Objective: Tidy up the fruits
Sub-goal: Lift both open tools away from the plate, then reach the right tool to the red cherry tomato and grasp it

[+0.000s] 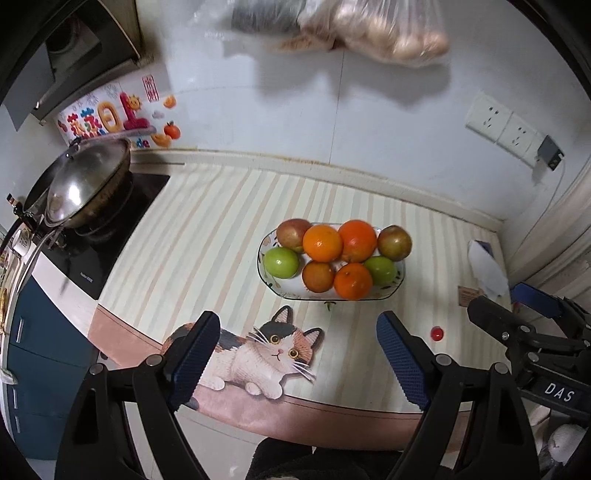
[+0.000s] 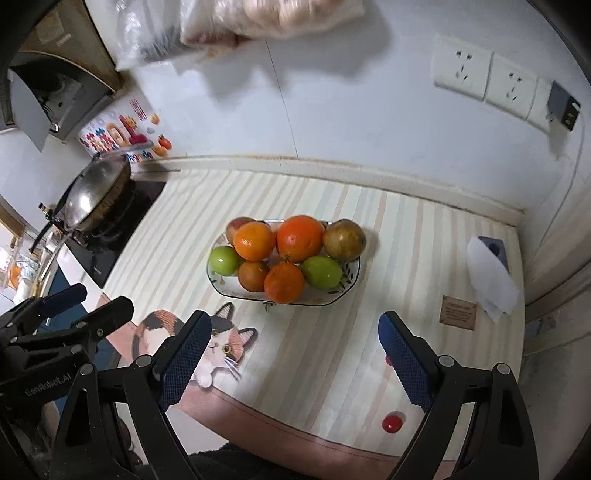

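A white oval plate (image 1: 269, 288) (image 2: 347, 290) stands mid-counter on the striped mat, heaped with fruit: several oranges (image 1: 322, 243) (image 2: 299, 238), two green apples (image 1: 281, 262) (image 2: 321, 271) and reddish-brown fruits (image 1: 394, 243) (image 2: 344, 239). My left gripper (image 1: 298, 350) is open and empty, hovering near the counter's front edge, short of the plate. My right gripper (image 2: 291, 350) is open and empty too, at the front edge, to the plate's right; it shows at the right of the left wrist view (image 1: 524, 317).
A lidded wok (image 1: 85, 184) (image 2: 92, 192) sits on the black hob at left. A tissue pack (image 1: 487, 269) (image 2: 491, 277) lies at right by a small brown card (image 2: 458, 312). A small red round object (image 1: 437, 333) (image 2: 391, 424) lies near the front edge. Bags hang on the wall (image 1: 351, 26).
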Demonstrator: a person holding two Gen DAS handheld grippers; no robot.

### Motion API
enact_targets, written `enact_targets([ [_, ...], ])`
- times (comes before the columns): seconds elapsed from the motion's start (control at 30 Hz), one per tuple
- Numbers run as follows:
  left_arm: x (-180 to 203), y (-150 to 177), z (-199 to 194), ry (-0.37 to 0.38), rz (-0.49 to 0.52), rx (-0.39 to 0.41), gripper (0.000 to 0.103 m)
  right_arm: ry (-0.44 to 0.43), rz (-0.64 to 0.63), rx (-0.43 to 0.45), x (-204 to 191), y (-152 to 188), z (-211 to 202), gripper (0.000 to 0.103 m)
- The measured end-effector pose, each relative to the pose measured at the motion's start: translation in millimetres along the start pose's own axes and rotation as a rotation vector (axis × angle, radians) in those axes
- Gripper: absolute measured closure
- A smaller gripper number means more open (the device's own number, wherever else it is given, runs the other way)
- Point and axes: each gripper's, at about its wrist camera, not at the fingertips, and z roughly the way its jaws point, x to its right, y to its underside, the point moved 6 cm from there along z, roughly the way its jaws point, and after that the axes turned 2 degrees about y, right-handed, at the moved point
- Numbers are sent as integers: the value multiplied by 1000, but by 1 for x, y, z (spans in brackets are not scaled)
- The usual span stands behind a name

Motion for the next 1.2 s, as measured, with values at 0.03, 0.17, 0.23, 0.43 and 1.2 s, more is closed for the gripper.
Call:
enact_targets([
  [0.03,1,0,-6,1,0,9,16,-4,-1,13,-1,0,-10,9],
  [0.17,3,0,-27,1,4,45,16,-3,-13,57,-5,-2,-42,9],
  [0.23,3,0,-36,6,-1,60,16,-4,-14,75,-8,-3,-53,9],
  [0.43,1,-1,-54,8,-5,93,16,-4,-14,119,-11,-3,-84,9],
  [1.2,4,8,-21,37,82,57,6,31,164,126,10,15,-73,5],
])
